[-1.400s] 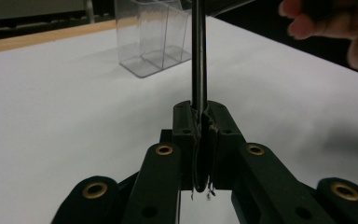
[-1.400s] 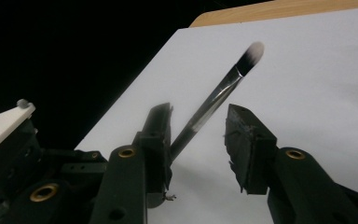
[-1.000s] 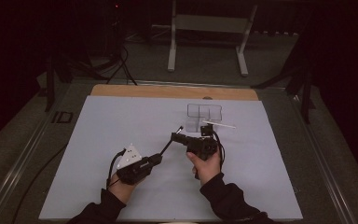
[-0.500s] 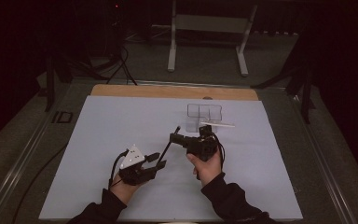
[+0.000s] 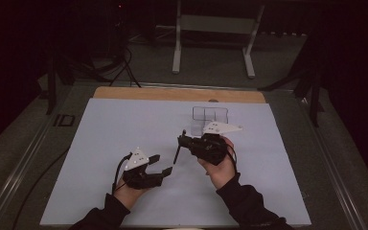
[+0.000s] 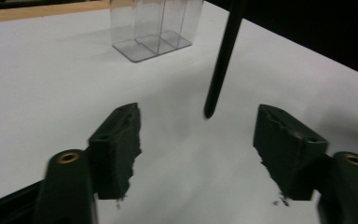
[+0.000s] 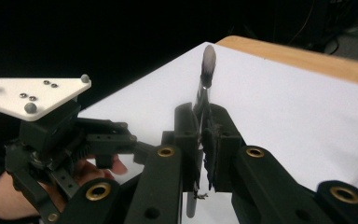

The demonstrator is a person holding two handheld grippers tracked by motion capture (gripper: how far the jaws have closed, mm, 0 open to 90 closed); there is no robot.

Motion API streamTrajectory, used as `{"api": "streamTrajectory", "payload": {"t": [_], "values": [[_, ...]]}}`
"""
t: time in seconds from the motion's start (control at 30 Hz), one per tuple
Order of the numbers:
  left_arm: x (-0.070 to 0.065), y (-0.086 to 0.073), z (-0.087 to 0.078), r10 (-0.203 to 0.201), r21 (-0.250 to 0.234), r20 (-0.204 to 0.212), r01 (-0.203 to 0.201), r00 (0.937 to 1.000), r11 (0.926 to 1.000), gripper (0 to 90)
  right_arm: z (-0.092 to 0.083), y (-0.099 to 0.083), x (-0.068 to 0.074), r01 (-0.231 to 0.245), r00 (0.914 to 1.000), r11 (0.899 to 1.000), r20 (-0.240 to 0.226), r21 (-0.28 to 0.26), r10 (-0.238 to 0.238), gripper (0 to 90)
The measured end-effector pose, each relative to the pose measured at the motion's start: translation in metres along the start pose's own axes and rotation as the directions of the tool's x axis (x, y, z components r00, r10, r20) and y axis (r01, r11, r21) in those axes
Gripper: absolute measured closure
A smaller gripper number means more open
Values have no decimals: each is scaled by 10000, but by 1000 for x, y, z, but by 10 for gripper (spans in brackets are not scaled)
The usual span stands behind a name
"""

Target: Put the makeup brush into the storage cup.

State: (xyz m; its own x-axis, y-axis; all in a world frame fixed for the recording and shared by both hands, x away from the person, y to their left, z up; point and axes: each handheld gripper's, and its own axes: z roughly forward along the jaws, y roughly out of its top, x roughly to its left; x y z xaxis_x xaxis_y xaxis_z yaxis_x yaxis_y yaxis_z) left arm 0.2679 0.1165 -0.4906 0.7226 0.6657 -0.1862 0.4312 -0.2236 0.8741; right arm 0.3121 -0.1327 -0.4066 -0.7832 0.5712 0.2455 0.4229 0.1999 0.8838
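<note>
Right claw (image 5: pixel 182 142) clamped on makeup brush (image 5: pixel 177 153), my grip mid-handle, bristles up in right gripper view, handle tip hanging off white tabletop (image 5: pixel 124 124). Left claw (image 5: pixel 160 164) just been opening, nothing between jaws, stands beside the brush. Clear divided box (image 5: pixel 210 115) sits farther back. I judge next: carry brush upright over a compartment, lower slowly, release late.

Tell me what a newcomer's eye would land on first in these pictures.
First, the right gripper near the middle of the white table, shut on a thin dark brush with its soft tip up. Next, the left gripper just beside it, jaws apart with nothing between them. Behind stands a clear plastic box with compartments.
</note>
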Motion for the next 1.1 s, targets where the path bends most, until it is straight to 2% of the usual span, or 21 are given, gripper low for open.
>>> {"api": "streamTrajectory", "payload": {"t": [0.2,0.37,0.4,0.5,0.57,0.6,0.63,0.67,0.7,0.73,0.77,0.93,1.03,1.1], "values": [[-1,1,0,0,80,-101,1,9999,10000,236,-17,11,-5,828,9959,9966,380,-48,-825,843],[-2,0,2,-86,258,-178,90,9998,9996,163,-33,20,-13,966,9925,9950,776,-249,-945,843],[-1,0,2,-108,263,-169,112,9998,9996,159,-43,26,-19,1154,9879,9927,1083,-363,-1109,844],[0,1,1,-202,121,-239,205,9995,9997,143,-53,33,-25,1230,9830,9913,1430,-473,-1152,843],[1,1,0,-351,10,-137,351,9993,9994,120,-60,38,-31,1299,9793,9897,1639,-608,-1185,843],[2,1,0,-340,15,-55,340,9994,9994,100,-63,41,-34,1319,9777,9891,1729,-662,-1188,844],[3,1,0,-303,49,140,302,9994,9995,40,-65,44,-37,1341,9760,9883,1824,-728,-1190,843],[3,1,0,-303,49,140,302,9994,9995,27,-65,44,-37,1341,9760,9883,1824,-728,-1190,843],[3,0,0,-224,82,170,223,9996,9997,27,-70,50,-43,1312,9738,9880,1976,-816,-1130,844],[3,0,0,-224,82,170,223,9996,9997,27,-70,50,-43,1312,9738,9880,1976,-816,-1130,844],[2,-1,0,-190,68,293,188,9994,9998,26,-72,55,-50,1396,9701,9862,2120,-891,-1182,843],[1,-1,-1,41,-54,469,-39,9989,10000,16,-70,65,-61,1552,9607,9838,2455,-897,-1292,844],[2,-1,-2,30,-114,406,-26,9992,9999,16,-64,70,-69,1588,9576,9842,2550,-778,-1343,844],[3,-2,-2,-5,-100,351,8,9994,9999,16,-61,72,-73,1708,9519,9824,2701,-750,-1448,843]]}}
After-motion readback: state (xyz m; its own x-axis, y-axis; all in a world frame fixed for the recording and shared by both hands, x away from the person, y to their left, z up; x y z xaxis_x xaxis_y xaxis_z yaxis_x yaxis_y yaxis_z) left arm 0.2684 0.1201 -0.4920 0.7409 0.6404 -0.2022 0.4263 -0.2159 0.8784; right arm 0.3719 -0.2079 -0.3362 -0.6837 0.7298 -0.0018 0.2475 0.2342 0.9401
